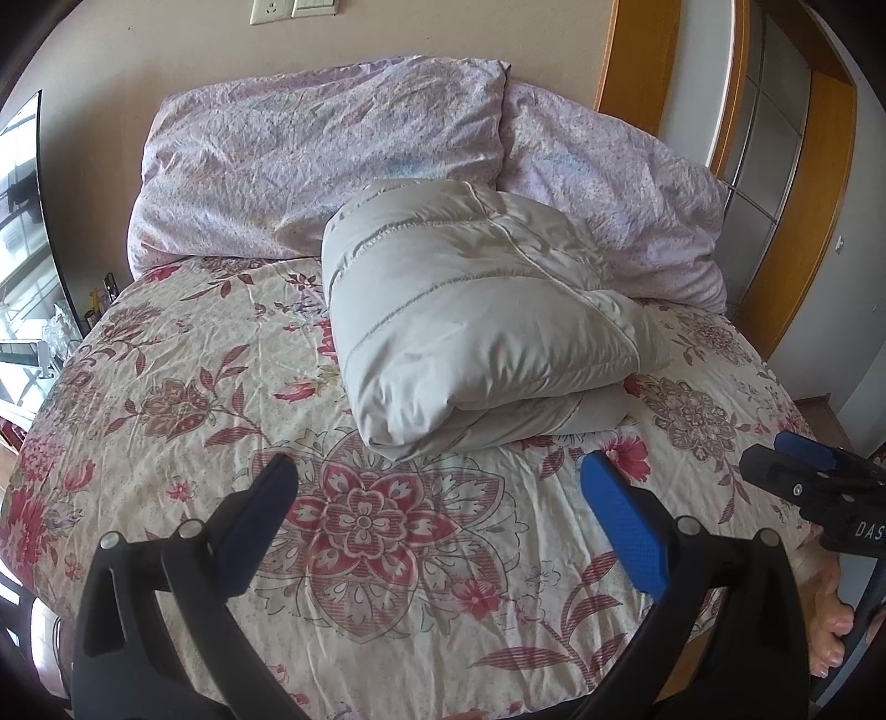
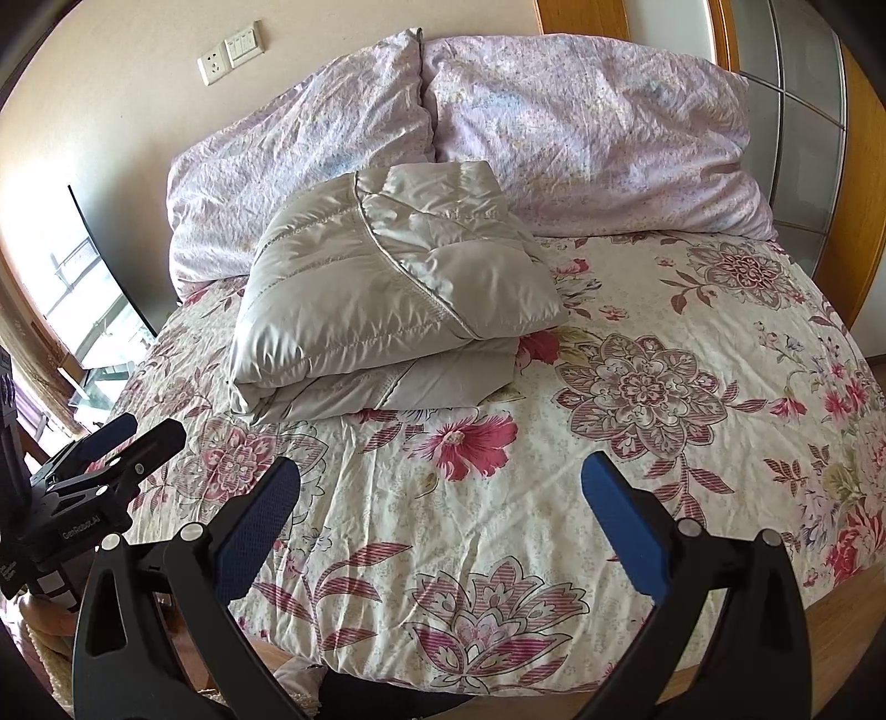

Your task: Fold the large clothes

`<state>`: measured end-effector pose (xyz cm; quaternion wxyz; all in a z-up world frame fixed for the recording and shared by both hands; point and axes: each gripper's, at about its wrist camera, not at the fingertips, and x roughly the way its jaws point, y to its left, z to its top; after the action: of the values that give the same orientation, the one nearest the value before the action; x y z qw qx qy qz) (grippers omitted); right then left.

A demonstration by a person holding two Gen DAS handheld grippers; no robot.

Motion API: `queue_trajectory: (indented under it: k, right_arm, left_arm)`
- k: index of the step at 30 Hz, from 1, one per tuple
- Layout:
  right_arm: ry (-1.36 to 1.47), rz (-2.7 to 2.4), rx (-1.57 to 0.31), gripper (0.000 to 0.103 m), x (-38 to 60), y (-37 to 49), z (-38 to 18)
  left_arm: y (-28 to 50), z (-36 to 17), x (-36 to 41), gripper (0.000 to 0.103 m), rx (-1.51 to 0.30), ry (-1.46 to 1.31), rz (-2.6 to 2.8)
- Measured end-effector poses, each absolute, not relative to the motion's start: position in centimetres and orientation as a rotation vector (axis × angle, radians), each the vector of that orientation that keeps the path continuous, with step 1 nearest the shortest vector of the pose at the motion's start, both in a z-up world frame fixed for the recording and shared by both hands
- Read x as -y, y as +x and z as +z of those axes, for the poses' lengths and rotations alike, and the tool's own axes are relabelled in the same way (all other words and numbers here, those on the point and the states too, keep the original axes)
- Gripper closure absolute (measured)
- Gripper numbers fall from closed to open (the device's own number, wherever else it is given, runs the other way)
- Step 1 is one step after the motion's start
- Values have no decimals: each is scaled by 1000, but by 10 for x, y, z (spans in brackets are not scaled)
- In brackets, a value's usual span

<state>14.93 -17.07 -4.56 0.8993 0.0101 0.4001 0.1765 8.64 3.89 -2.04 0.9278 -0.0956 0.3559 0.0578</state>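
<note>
Two lilac pillows (image 1: 321,160) (crumpled) lean against, seemingly, the wall (image 1: 166,50).

Glossy, seemingly quilted jacket (image 2: 387,288) on matt, crumpled cotton-like bedspread (image 2: 664,443).

Both grippers look alike — the left gripper (image 1: 440,487) and right gripper (image 2: 441,487) have black frames, blue textured pads (image 1: 626,526), silver rivets — white lettering marks each body.

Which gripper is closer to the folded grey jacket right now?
Left, though only slightly. The left gripper hangs open just short of the folded grey jacket, almost in line with it. The right gripper, also open, sits farther back and to the jacket's right.
</note>
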Motion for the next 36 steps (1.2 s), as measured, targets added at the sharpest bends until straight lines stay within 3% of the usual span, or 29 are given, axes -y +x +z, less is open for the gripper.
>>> queue_trajectory:
  k: [36]
  right_arm:
    - [41,374,-838,1,172,153,-48]
  left_arm:
    - [89,-21,-38,2,-728,-202,102]
